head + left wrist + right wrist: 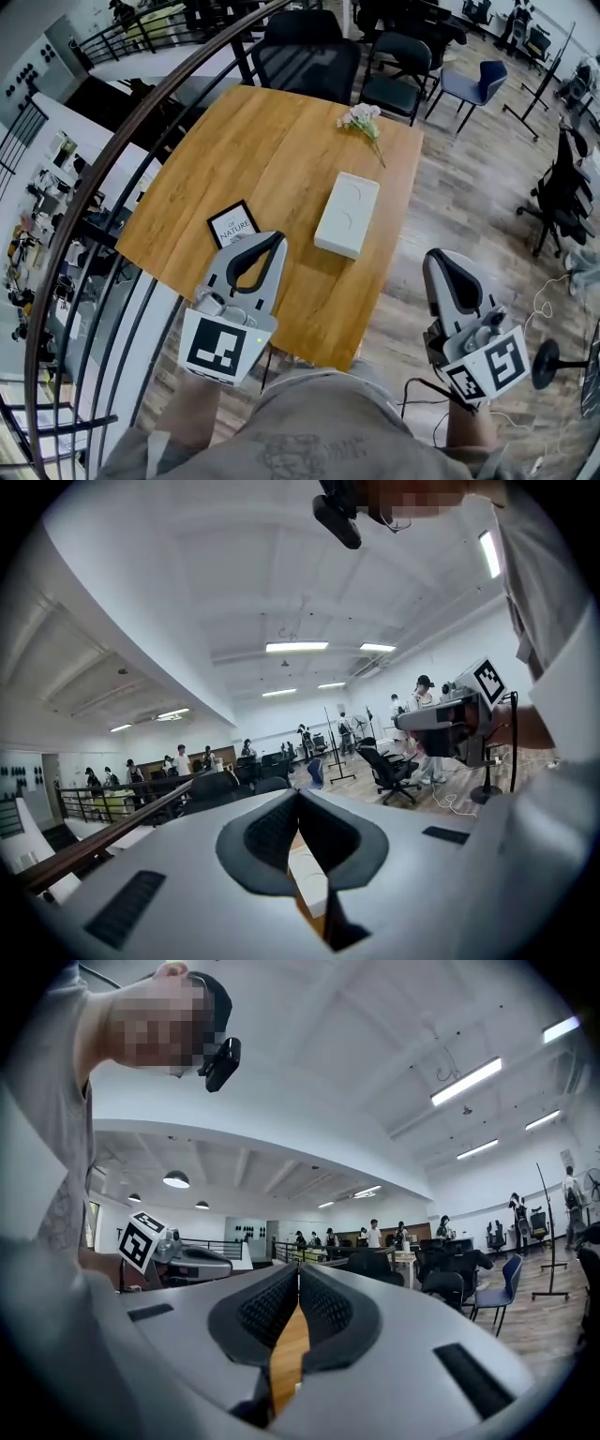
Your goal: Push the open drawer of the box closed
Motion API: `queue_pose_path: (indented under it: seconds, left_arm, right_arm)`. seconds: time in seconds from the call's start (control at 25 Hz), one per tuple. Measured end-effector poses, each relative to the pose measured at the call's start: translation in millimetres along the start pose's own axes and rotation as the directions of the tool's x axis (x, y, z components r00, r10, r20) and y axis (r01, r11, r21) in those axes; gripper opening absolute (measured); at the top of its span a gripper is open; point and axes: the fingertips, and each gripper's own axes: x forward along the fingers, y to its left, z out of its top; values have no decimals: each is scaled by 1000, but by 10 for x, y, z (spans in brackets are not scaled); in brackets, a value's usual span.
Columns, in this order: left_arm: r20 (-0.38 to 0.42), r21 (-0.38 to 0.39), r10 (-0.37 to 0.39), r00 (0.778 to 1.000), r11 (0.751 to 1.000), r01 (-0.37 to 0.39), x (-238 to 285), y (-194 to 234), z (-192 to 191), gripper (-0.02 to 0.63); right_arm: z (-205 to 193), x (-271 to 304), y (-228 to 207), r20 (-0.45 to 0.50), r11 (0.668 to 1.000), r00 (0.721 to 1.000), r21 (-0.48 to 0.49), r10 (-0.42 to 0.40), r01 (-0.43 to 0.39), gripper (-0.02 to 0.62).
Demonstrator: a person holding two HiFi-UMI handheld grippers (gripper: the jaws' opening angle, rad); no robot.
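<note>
The white box is lying mid-table on the wooden table, with a flower sprig resting beyond it. A framed card is sitting beside the left gripper. The left gripper and the right gripper are both keeping their jaws together, gripping nothing. The right gripper is hovering off the table's side.

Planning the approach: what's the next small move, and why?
Probably ease the left gripper forward-right toward the white box. Both grippers are shut, empty and apart from it; the left one is over the table, the right gripper beyond its edge.
</note>
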Motion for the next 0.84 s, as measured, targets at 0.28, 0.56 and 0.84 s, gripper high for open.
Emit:
queue_pose_path:
  seconds: [0.28,0.56,0.84]
  left_arm:
    - [22,-16,-29,999,999,30,-69,-139,-14,17]
    - [19,-21,-45,999,999,45,-72,-170,-54,17]
    - [17,-45,-33,999,998,33,-101,-115,-120,17]
  right_arm:
    - [-84,-148,152,-22,1000,1000,-24,-18,18,34]
    - [-150,-165,77,-20,998,999,57,-41,42,34]
    - [-229,-98,101,-30,998,998,41,-48,49,34]
